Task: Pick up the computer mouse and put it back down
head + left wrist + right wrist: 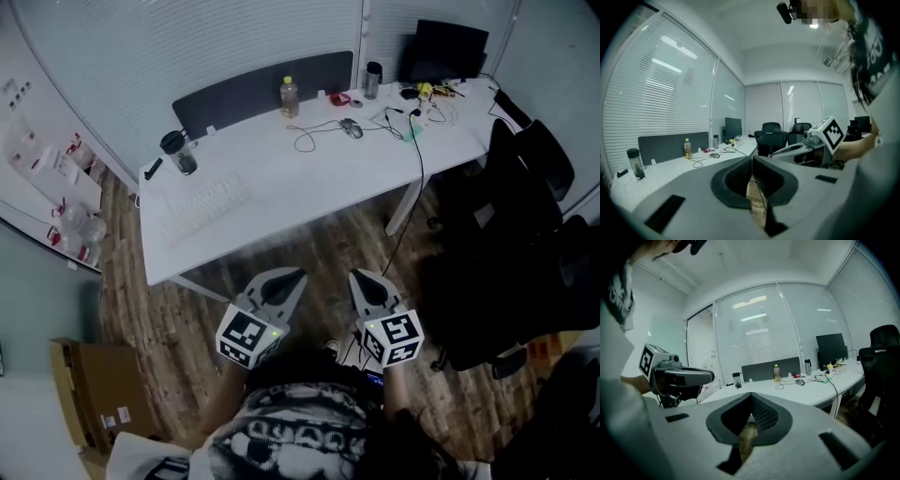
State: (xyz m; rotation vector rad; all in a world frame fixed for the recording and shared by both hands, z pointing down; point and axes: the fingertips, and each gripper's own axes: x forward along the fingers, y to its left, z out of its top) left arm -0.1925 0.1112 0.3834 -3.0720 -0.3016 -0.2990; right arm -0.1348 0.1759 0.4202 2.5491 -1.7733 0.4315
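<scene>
White desk (281, 178), smooth and matte, stands over a wood-plank floor (319, 246) in a blinds-lined office. On its far side, well ahead of both grippers, lies the computer mouse (351, 127), a small rounded grey shell. By my reading the pick-up is not yet begun. The left gripper (300, 273) and right gripper (355, 274) hang short of the desk's near edge, each with ribbed dark jaws pressed together on nothing. The next move calls for a long forward reach, with one pair of jaws spreading.
</scene>
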